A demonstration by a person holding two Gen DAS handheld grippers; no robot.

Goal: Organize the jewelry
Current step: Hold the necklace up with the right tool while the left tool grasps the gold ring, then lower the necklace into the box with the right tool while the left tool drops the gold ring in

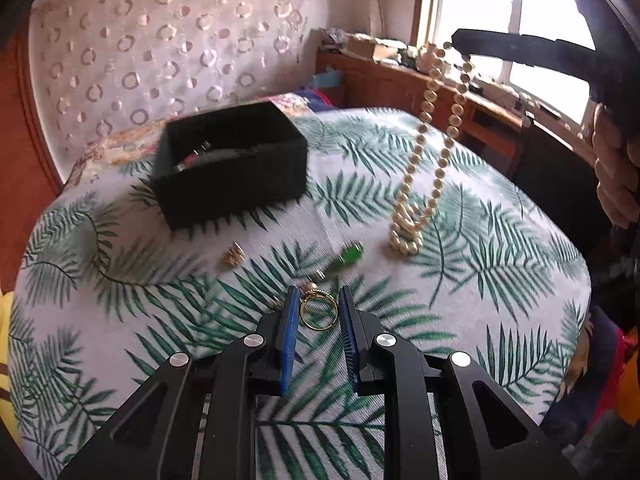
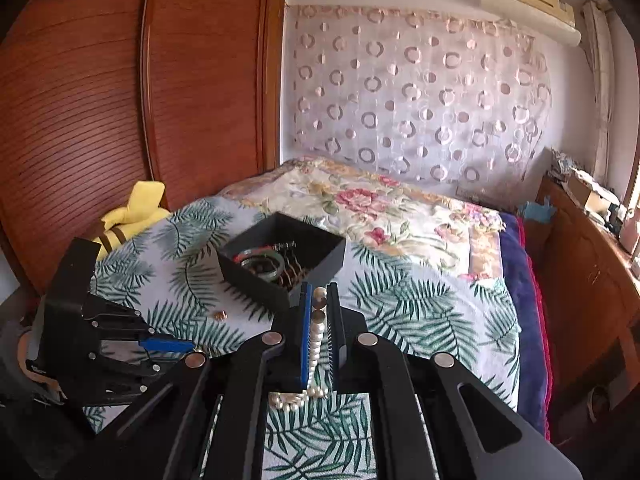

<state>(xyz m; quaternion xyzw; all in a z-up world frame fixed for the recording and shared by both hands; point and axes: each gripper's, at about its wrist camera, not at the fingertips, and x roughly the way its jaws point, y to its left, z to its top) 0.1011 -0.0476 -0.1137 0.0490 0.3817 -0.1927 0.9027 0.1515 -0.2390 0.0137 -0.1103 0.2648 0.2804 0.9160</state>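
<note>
A black open box (image 1: 230, 160) sits on the leaf-print cloth (image 1: 160, 300); in the right wrist view the box (image 2: 280, 268) holds bangles and other pieces. My right gripper (image 2: 320, 300) is shut on a pearl necklace (image 2: 316, 344). In the left wrist view the necklace (image 1: 424, 152) hangs from that gripper (image 1: 454, 40), its lower end piled on the cloth. My left gripper (image 1: 318, 300) is open, low over the cloth, with a gold ring (image 1: 318, 312) between its fingers. A small gold piece (image 1: 234, 254) and a green piece (image 1: 348, 258) lie beyond.
The cloth covers a bed with a floral quilt (image 2: 380, 208) behind. A wooden wardrobe (image 2: 120, 100) stands on the left, a wooden sill (image 1: 460, 92) with clutter under the window on the right. A yellow soft toy (image 2: 136, 212) lies beside the bed.
</note>
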